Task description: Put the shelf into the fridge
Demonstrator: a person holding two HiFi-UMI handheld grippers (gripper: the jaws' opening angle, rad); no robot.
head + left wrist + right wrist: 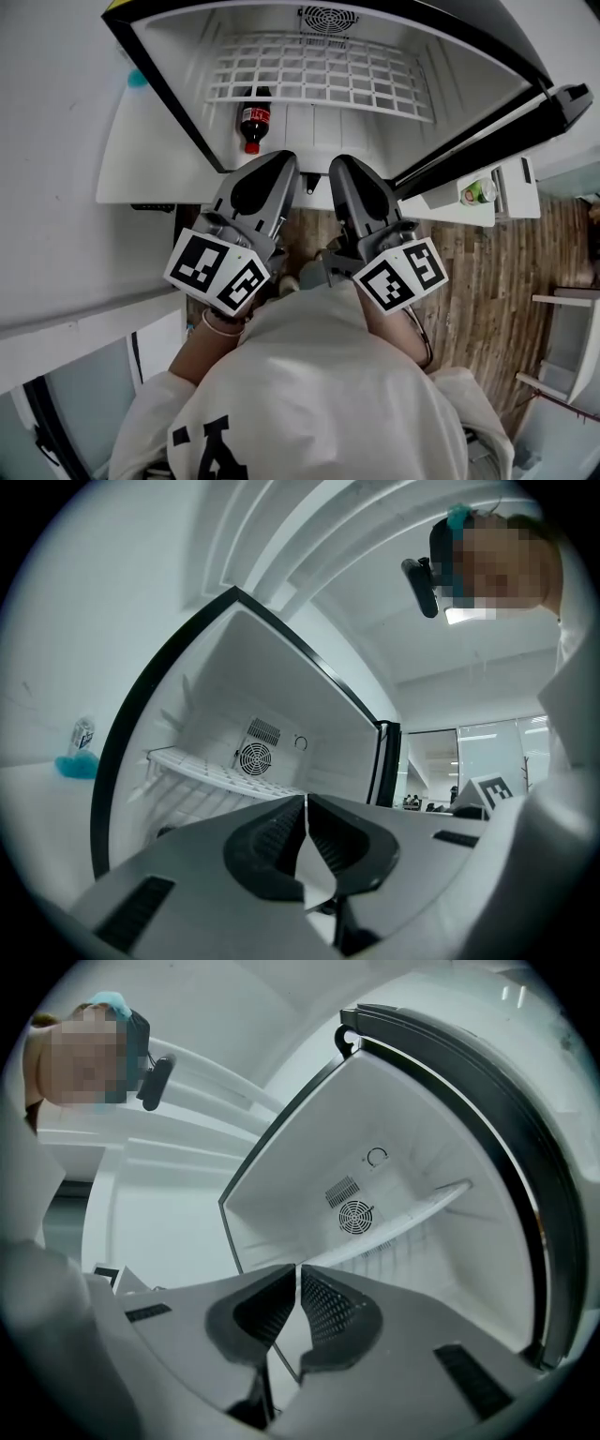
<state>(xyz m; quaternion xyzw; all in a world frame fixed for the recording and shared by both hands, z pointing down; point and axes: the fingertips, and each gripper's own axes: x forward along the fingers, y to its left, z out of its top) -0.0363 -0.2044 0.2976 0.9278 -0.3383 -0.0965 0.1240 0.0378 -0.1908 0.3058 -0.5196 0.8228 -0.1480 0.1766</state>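
The white wire shelf (pixel 319 75) lies level across the inside of the open fridge (pixel 178 56), on its side ledges. In the left gripper view the shelf (pixel 216 775) is left of and beyond the jaws. In the right gripper view the shelf (pixel 412 1218) runs up to the right. My left gripper (pixel 284 165) and right gripper (pixel 339 167) sit side by side just outside the fridge opening, pointing in. The left gripper (pixel 306 803) and the right gripper (pixel 298 1269) each have their jaws pressed together with nothing between them. Neither touches the shelf.
A cola bottle (pixel 253 122) with a red label stands under the shelf at the left. A round fan grille (pixel 330 17) is on the back wall. The black-edged fridge door (pixel 506 131) hangs open at the right, its rack holding a green-capped item (pixel 478 192). A small blue object (pixel 138 78) sits outside at the left.
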